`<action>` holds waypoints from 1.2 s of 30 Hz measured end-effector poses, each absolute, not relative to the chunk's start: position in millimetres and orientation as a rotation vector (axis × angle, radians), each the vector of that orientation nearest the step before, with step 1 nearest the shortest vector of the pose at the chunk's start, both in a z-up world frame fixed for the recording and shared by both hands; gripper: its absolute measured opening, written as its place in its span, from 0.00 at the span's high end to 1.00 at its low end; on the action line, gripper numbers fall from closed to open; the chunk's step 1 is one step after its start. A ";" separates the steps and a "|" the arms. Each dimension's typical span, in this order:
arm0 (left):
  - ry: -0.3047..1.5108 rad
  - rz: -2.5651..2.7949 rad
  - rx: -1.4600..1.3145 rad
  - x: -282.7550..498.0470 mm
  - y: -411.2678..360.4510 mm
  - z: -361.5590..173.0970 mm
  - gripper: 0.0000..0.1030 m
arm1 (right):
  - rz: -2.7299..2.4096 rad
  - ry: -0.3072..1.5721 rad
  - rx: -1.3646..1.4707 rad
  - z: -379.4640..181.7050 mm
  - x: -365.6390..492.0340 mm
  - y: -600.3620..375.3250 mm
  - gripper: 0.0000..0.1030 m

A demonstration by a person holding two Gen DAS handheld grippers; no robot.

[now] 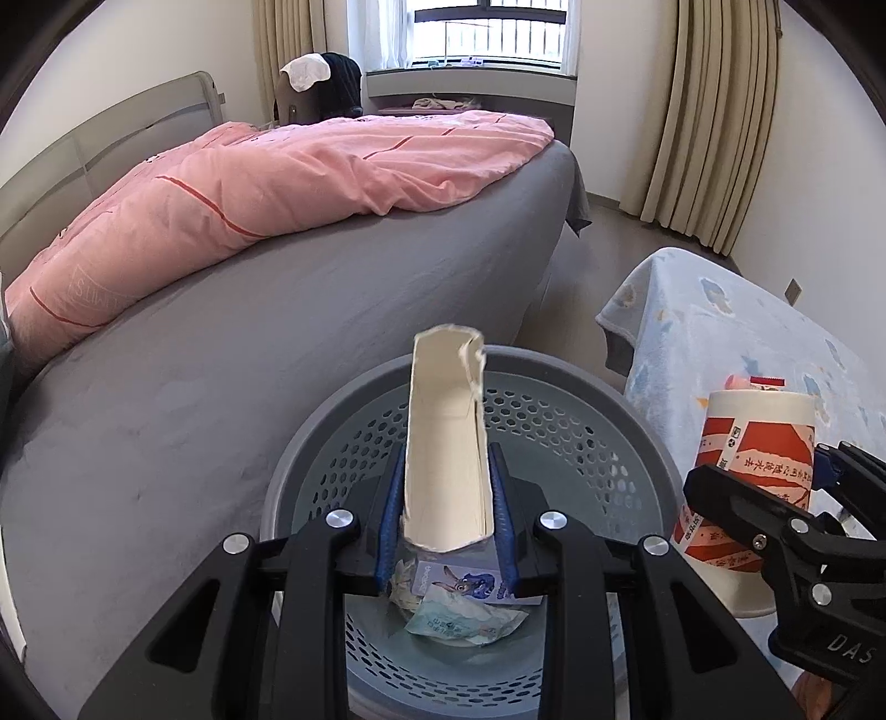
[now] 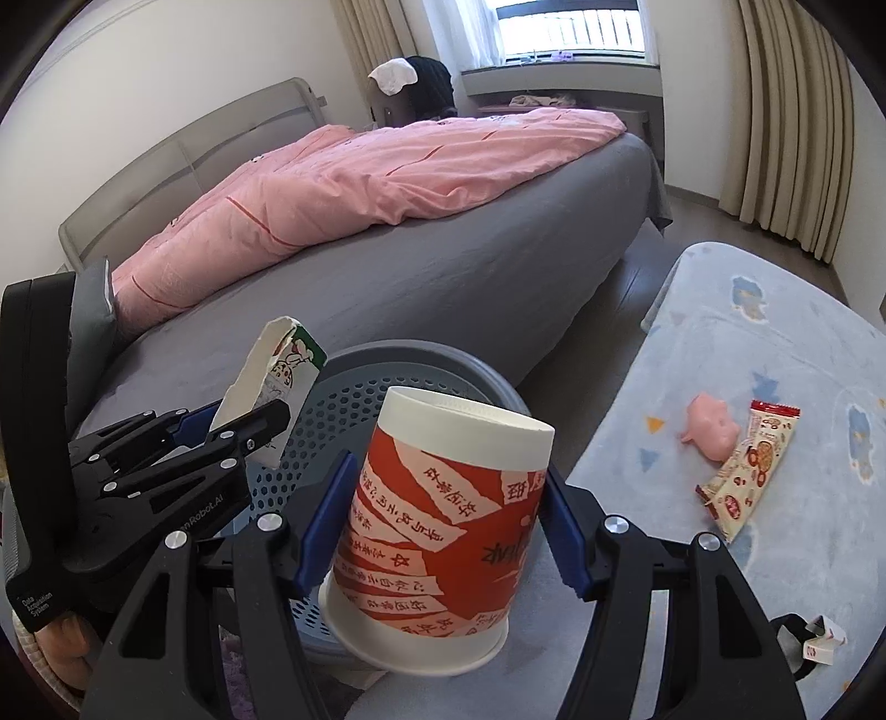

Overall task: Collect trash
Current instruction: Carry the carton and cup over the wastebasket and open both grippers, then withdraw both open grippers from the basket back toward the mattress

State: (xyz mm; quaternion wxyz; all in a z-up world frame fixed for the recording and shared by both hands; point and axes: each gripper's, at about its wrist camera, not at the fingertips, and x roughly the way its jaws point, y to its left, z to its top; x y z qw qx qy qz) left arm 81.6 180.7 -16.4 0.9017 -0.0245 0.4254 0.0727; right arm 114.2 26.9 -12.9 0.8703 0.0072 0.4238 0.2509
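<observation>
While the left gripper [image 1: 448, 498] clamps a torn carton [image 1: 446, 443] above the bin [image 1: 554, 382], trash lies inside. The right gripper [image 2: 443, 520] grips a paper cup [image 2: 437, 526] at the bin's rim

A bed [image 1: 277, 354] with a grey sheet carries a rumpled pink duvet [image 1: 266, 183] along its far side, under a grey headboard [image 2: 183, 166]. Beige curtains [image 1: 714, 111] flank a barred window [image 1: 487, 27]. On the pale blue patterned blanket [image 2: 775, 343] covering the bench lies a small pink pig toy [image 2: 711, 429]
</observation>
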 end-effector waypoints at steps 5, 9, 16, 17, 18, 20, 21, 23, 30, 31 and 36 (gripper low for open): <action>0.888 0.172 -0.063 82.2 190.4 -25.3 0.73 | 0.528 0.898 0.013 -21.8 123.7 30.9 0.38; 0.896 0.185 -0.085 81.9 197.8 -27.9 0.57 | 0.522 0.878 0.023 -19.4 126.8 29.9 0.16; 0.896 0.212 -0.100 81.3 205.6 -28.7 0.47 | 0.494 0.852 0.018 -15.8 126.1 25.4 0.08; 0.897 0.215 -0.103 81.4 207.1 -28.8 0.45 | 0.491 0.852 0.019 -16.2 125.6 24.9 0.08; 0.897 0.216 -0.107 81.2 208.3 -28.8 0.43 | 0.487 0.852 0.020 -16.8 125.1 24.6 0.08; 0.893 0.218 -0.113 81.4 210.3 -28.9 0.40 | 0.478 0.855 0.019 -17.8 123.9 24.1 0.08; 0.891 0.222 -0.112 81.1 210.9 -29.0 0.40 | 0.471 0.854 0.018 -17.7 123.1 23.8 0.08; 0.889 0.228 -0.109 82.0 211.4 -29.3 0.39 | 0.457 0.851 0.015 -16.7 120.4 22.6 0.08; 0.874 0.226 -0.093 81.7 210.5 -26.2 0.35 | 0.390 0.827 0.008 0.0 106.7 12.2 0.08; 0.873 0.221 -0.092 80.9 209.9 -25.5 0.35 | 0.380 0.825 0.011 2.9 104.5 9.4 0.08; 0.861 0.192 -0.082 74.7 205.0 -21.5 0.34 | 0.324 0.835 0.097 12.4 93.5 -13.1 0.08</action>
